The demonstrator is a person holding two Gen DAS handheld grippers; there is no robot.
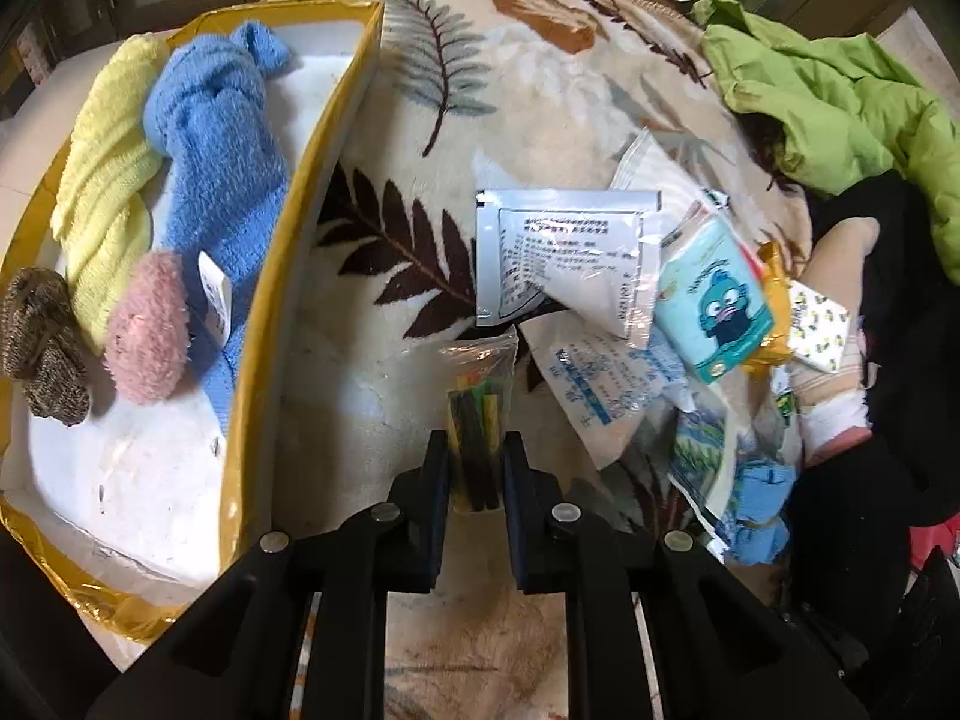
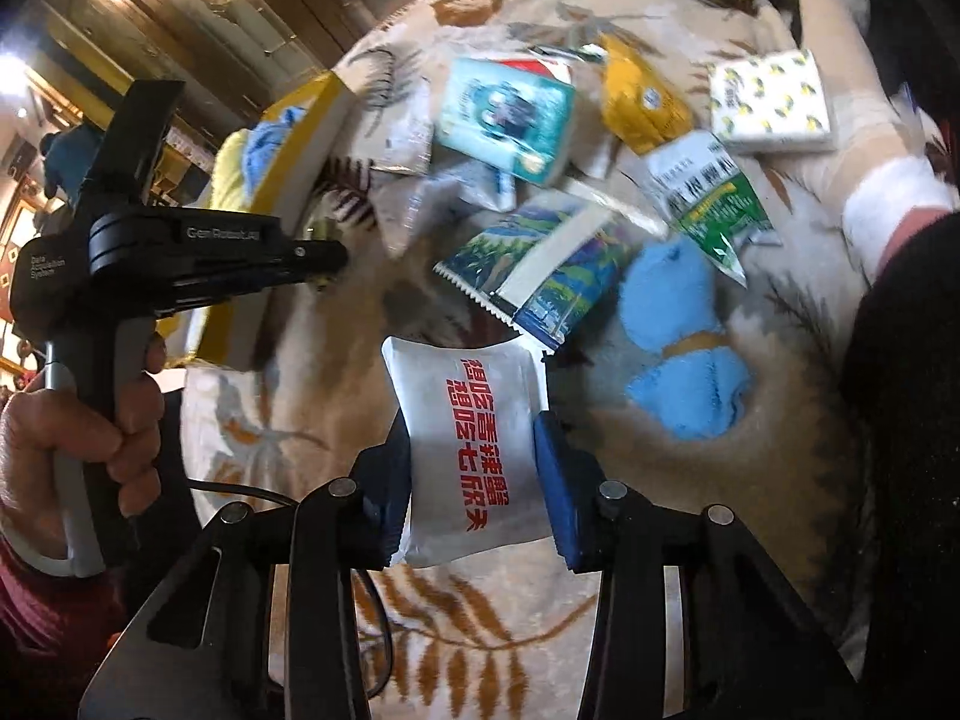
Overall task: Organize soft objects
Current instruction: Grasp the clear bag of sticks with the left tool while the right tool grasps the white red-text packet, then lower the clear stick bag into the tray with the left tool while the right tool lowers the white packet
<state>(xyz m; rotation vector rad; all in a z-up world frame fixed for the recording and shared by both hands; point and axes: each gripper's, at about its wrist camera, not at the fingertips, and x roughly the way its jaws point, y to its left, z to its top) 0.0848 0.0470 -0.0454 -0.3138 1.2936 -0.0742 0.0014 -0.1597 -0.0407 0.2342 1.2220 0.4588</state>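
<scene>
Clear packet (image 1: 477, 414) of small dark and coloured sticks clamped between the pads of the left gripper (image 1: 475, 468), jaws drawn fully together on its lower half, upper end standing free above the blanket (image 1: 420, 90). Held by the narrow end, probably so the loose film does not slip. Whether lifted clear of the blanket or still touching it: cannot tell.

White pouch (image 2: 474, 450) with red lettering pinched across its width by the right gripper (image 2: 474, 468), jaws part-way closed, pads pressing both long edges, pouch bulging between them. Grip taken across the middle, likely to keep the puffy bag level.

Gold-edged box (image 1: 312, 180) just left of the left gripper, already holding a blue towel (image 1: 222, 138), a yellow cloth (image 1: 108, 168), a pink puff (image 1: 147, 330) and a brown knitted piece (image 1: 42, 342). Judged the collecting place for soft goods; sachets apparently being cleared aside.

Remaining heap to the right: printed sachets, a tissue pack (image 1: 714, 306) with a cartoon face, a lemon-print pack (image 2: 771, 102), a blue fluffy item (image 2: 684, 336). Green garment (image 1: 840, 102) at the far edge. Sorting judged part done.
</scene>
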